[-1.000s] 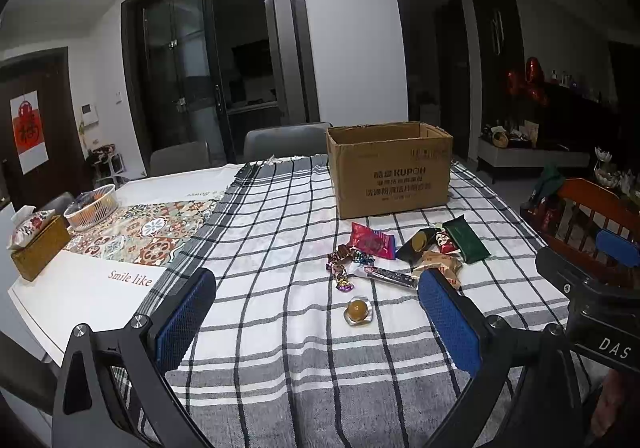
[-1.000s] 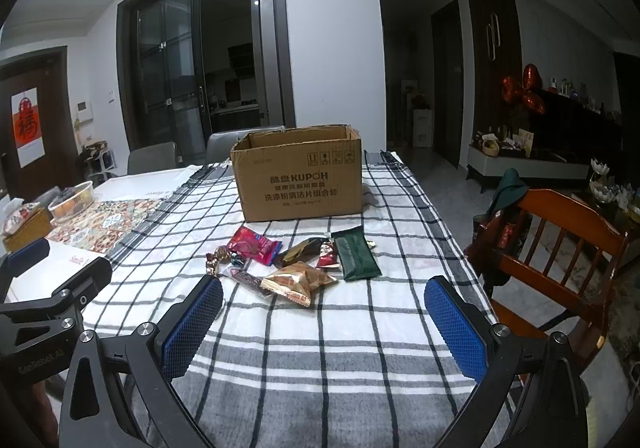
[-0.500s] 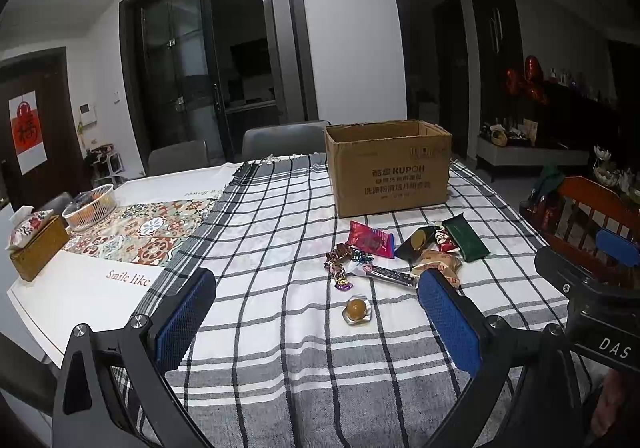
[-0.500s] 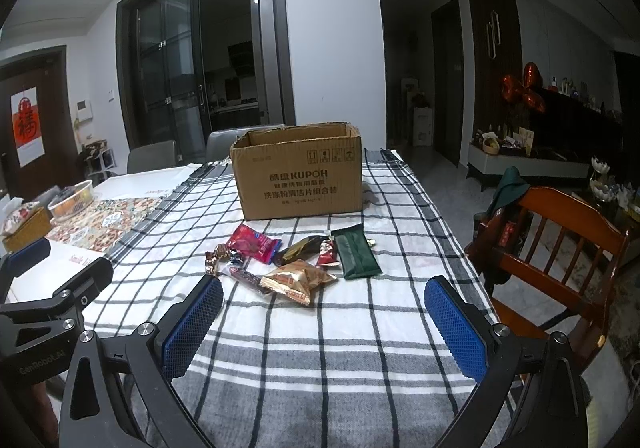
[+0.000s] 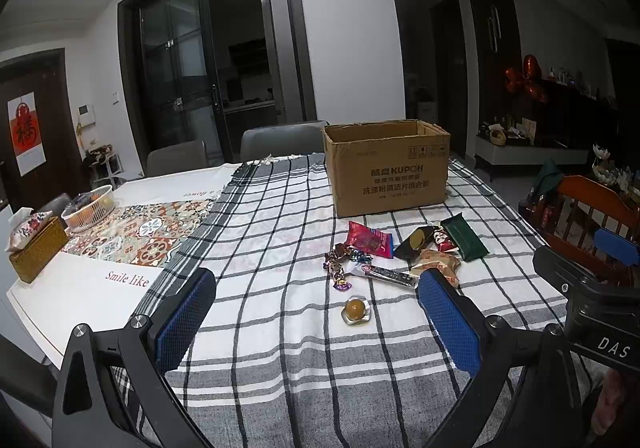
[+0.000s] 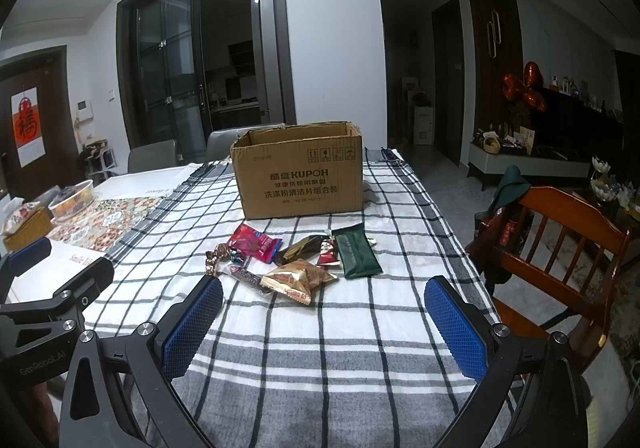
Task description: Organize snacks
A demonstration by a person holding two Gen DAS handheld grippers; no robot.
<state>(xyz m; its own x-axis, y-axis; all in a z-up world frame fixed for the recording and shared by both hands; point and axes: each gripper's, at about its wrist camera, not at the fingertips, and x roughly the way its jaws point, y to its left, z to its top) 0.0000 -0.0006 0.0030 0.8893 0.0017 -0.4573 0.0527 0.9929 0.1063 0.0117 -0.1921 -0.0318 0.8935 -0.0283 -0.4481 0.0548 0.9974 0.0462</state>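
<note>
- Far left of the surface (image 5: pixel 80 288): a woven tissue box (image 5: pixel 38 254) and a white basket (image 5: pixel 89 204), well apart from the snacks
- A checked cloth (image 5: pixel 280 328) covers the right part of the surface; all snacks lie on it
- Left gripper (image 5: pixel 316 312): fingers spread wide, holding nothing, above the near part of the cloth
- A round amber sweet in clear wrap (image 5: pixel 355 311) lies alone, nearest the left gripper, between its blue pads in the left wrist view
- Snack cluster, left to right: small foil sweets (image 5: pixel 340 262), red packet (image 6: pixel 256 242), long dark bar (image 6: pixel 248 277), gold packet (image 6: pixel 298 279), dark brown packet (image 6: pixel 300 248), small red packet (image 6: pixel 328 252), green packet (image 6: pixel 356 256); several touch or overlap
- Open cardboard box (image 6: pixel 300 172) stands upright just behind the cluster; its inside is not visible
- Right gripper (image 6: pixel 324 322): fingers spread wide, empty, near side of the gold packet
- Wooden chair (image 6: pixel 560 248) beside the right edge of the surface
</note>
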